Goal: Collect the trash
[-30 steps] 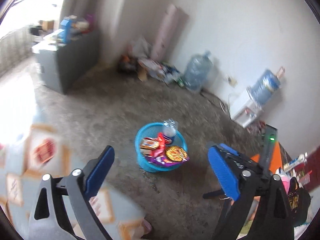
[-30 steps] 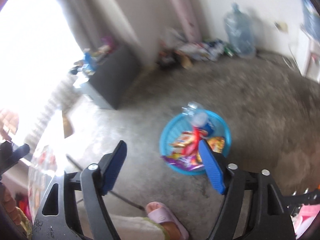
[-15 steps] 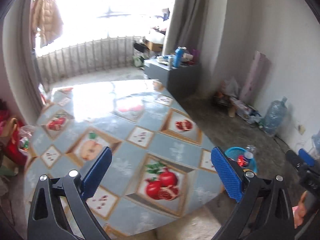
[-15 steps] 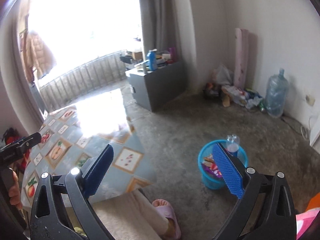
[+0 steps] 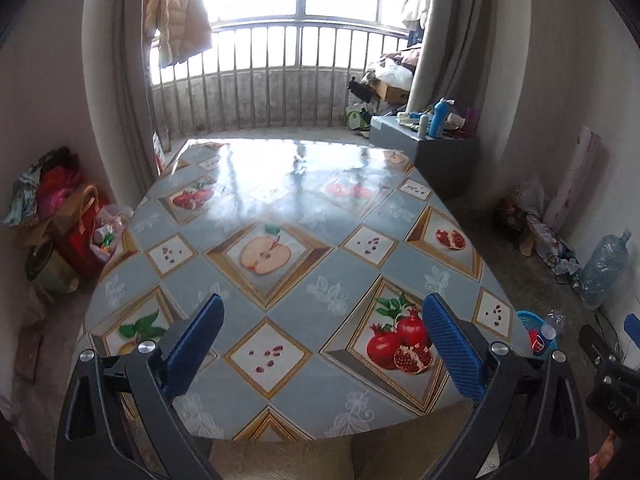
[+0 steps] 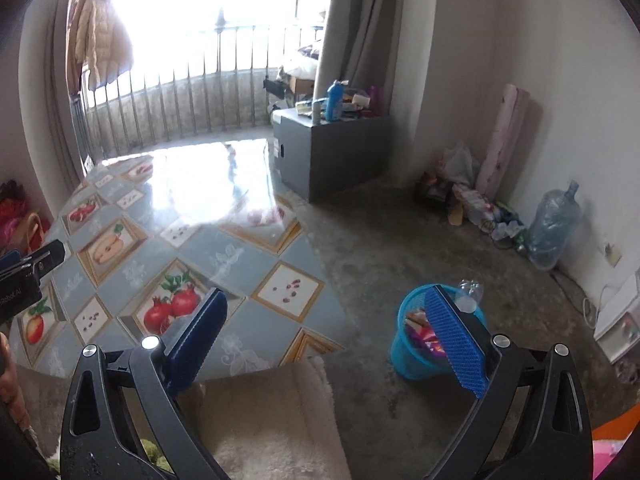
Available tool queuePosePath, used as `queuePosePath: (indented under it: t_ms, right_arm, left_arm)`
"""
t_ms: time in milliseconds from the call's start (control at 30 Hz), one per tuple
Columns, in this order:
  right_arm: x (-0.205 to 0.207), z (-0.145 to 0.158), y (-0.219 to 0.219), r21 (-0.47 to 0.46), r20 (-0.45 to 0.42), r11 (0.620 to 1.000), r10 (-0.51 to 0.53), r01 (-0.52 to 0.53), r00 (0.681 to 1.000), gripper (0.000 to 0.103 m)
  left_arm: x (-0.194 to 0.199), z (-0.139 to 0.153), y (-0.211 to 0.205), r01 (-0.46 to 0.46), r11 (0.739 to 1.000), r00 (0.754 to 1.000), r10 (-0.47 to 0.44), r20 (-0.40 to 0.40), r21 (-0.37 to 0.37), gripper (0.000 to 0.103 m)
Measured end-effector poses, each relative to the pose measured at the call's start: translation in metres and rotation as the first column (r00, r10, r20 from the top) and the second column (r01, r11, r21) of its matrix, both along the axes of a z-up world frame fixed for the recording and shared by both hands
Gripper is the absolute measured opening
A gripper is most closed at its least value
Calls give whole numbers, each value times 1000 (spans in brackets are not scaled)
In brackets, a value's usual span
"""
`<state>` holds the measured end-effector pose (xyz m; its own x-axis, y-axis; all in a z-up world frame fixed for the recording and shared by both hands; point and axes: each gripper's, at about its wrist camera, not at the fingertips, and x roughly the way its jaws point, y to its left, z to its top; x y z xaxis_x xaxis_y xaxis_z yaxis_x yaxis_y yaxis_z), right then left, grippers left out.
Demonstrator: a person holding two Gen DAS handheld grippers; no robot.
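A blue trash basket (image 6: 408, 354) stands on the floor to the right of the table, filled with snack wrappers and a clear plastic bottle (image 6: 468, 294). It shows at the right edge of the left wrist view (image 5: 528, 322). My left gripper (image 5: 322, 338) is open and empty over the near end of the fruit-patterned table (image 5: 280, 216). My right gripper (image 6: 324, 334) is open and empty, held above the table's right corner (image 6: 312, 300) and the basket. No trash lies on the table top.
A grey cabinet (image 6: 332, 152) with bottles stands by the curtain. A clutter pile (image 6: 468, 200) and a large water jug (image 6: 554, 226) sit along the right wall. Bags (image 5: 64, 224) lie left of the table. A balcony railing (image 5: 280, 76) is behind.
Both grippers have swung up and left from looking down at the basket on the floor to facing the table and the window. Both stayed open and empty.
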<state>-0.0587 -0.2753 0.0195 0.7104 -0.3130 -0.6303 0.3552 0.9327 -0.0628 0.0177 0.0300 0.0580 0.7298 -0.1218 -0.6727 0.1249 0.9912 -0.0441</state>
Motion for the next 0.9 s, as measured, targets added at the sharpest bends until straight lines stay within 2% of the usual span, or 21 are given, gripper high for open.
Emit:
queuePosePath:
  t_ms: [133,267,500,900]
  right_arm:
    - [4,-28,5,-23,-94,999,32,-35,995,95]
    - [5,-42,3,-31,-149,999,32,-37,988,95]
    - [1,-59,-13,34,-198,999,-2,9,980,95]
    - [0,-68,-23,22,-250,999,-21,27,968,95]
  left_arm:
    - [-9,-25,0,-49,998,997,52,-62,40,97]
    - [-14,-37,-2,-61,994,994,69,-88,91,97]
    - [-5,-47,-5,-74,991,988,88,-124,114,97]
    - [-1,-53,-11,-63,990,985,82,-152,126,97]
